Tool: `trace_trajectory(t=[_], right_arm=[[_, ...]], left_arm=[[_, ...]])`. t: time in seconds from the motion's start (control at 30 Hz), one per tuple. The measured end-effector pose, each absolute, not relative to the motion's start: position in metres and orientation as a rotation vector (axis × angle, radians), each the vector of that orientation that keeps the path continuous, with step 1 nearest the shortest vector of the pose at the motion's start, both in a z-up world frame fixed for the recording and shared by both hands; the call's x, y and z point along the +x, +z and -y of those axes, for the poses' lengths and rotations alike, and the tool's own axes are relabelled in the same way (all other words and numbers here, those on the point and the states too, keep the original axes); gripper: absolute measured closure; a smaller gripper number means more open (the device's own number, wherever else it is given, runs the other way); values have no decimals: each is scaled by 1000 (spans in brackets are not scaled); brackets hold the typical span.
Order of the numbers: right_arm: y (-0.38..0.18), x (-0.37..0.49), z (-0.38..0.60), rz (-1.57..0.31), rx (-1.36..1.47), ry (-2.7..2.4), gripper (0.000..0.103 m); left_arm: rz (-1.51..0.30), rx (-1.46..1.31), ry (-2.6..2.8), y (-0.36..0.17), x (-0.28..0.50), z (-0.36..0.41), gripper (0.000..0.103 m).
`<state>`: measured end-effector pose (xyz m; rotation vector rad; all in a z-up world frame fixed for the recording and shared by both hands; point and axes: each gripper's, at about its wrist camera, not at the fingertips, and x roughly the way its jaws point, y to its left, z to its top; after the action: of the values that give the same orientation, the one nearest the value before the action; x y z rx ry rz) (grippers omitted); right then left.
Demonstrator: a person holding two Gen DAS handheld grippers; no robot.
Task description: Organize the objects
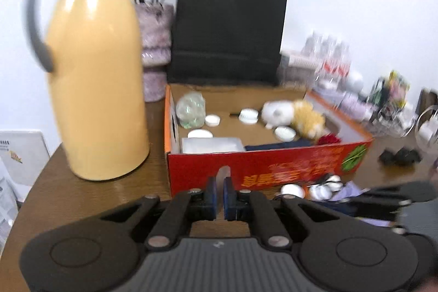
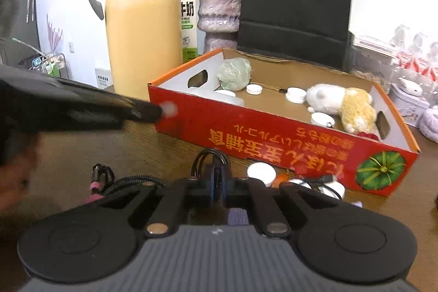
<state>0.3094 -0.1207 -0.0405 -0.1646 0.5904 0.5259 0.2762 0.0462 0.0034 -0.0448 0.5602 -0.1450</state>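
A wooden table [image 2: 82,149] is seen bearing a yellow flask [image 1: 95,73], a black paper bag [image 1: 227,29] and a red cardboard box [image 2: 273,144]. Inside the box lie a plush toy [image 2: 342,106], a crumpled plastic bottle [image 2: 234,73] and several white lids.

More white lids [image 2: 261,173] and a black cable [image 2: 210,158] are left loose on the table, just beside the box's near wall.

The right gripper [image 2: 218,182] is closed on the cable loop, which stands upright between its fingers; the box lies straight ahead and above.

The left gripper [image 1: 219,196] is nearly together, a thin gap showing, with nothing seen held. The loose lids lie to its right, nearer the right gripper.
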Motion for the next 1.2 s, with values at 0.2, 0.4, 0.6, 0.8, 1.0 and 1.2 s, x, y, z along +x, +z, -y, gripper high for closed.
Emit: trace_trajectory(t=[0.2,0.4,0.6,0.8,1.0,1.2], right_arm=[[-52,316,126,-638,-151,497,95],[-57,327,126,-676,-117,525,84],[-58,343,138,-717,-8,502,63],[-64,345,127,-726,-6,546,85],[-43,329,130,-667,-21,534,87],[7,245,170,-527,6,530,87]], left_arm=[[-563,-67,-117,7,237,-46,99],[-586,-53,-101,-1,220,-40,99],[-592,-64,-108,-6,218,-42,99],[-608,-79,-104,-13,226,-45,99],[-613,-91,-126,-9,214,-45,99],[-569,-148,-195,15,166,-41,99]])
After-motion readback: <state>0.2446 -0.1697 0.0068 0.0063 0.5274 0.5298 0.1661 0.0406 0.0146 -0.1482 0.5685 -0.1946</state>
